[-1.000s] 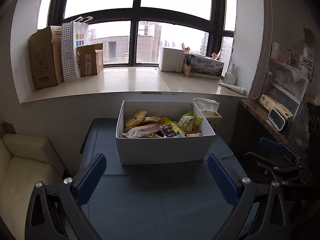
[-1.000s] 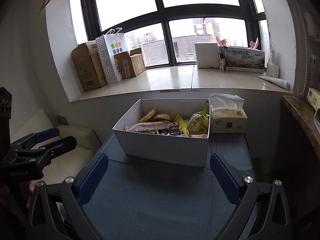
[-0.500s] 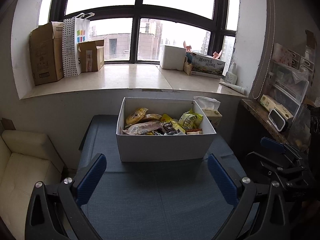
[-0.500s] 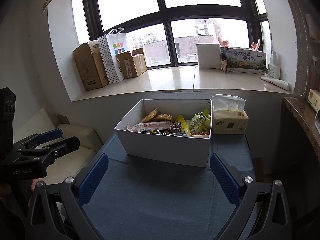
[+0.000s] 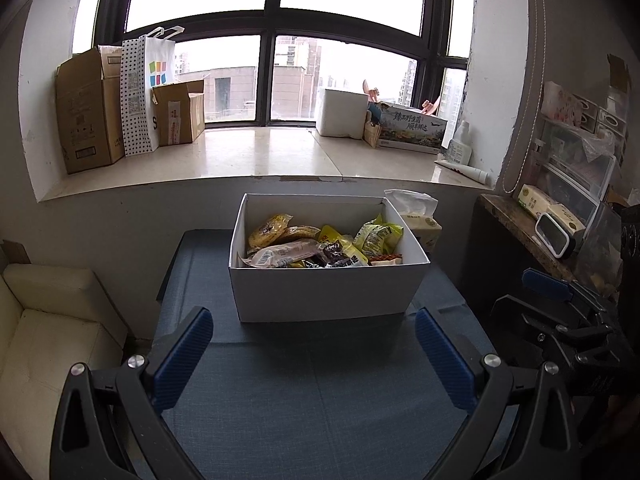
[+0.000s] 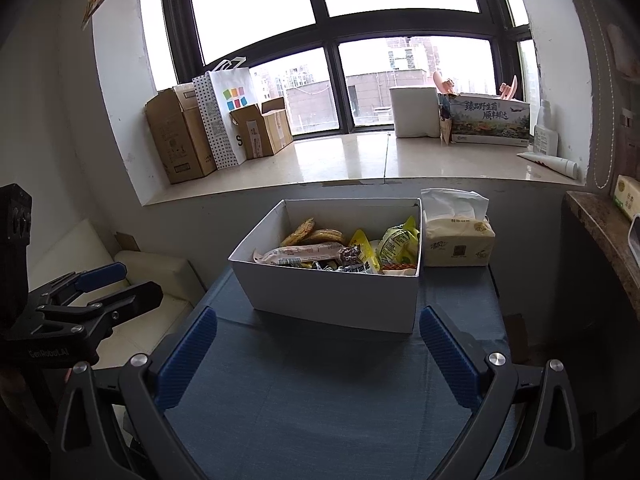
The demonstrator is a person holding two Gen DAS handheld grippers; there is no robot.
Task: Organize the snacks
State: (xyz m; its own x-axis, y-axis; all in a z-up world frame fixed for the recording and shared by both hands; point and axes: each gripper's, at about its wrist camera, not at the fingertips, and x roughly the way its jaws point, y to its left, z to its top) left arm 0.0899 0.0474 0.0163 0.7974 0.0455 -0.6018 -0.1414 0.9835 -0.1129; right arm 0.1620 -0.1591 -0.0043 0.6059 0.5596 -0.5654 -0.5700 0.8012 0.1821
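Note:
A white cardboard box (image 5: 328, 292) (image 6: 332, 300) stands on the blue-grey table (image 5: 320, 400) (image 6: 320, 400), below the window ledge. Several snack packets (image 5: 320, 244) (image 6: 348, 250) lie inside it: flat brown cakes, a long pink-white pack, yellow and green bags. My left gripper (image 5: 314, 344) is open and empty, held back from the box's near wall; it also shows at the left edge of the right wrist view (image 6: 100, 292). My right gripper (image 6: 316, 344) is open and empty, also short of the box; it shows at the right in the left wrist view (image 5: 560, 300).
A tissue pack (image 6: 458, 240) (image 5: 416, 220) sits against the box's right side. A cream sofa (image 5: 52, 320) is left of the table. A dark side counter (image 5: 524, 228) with containers is on the right. Cartons, a paper bag (image 5: 146, 88) and boxes stand on the window ledge (image 5: 256, 152).
Both grippers have drawn back and risen slightly, so the box sits a bit farther and higher in both views. Jaws stayed open. The box and snacks have not moved.

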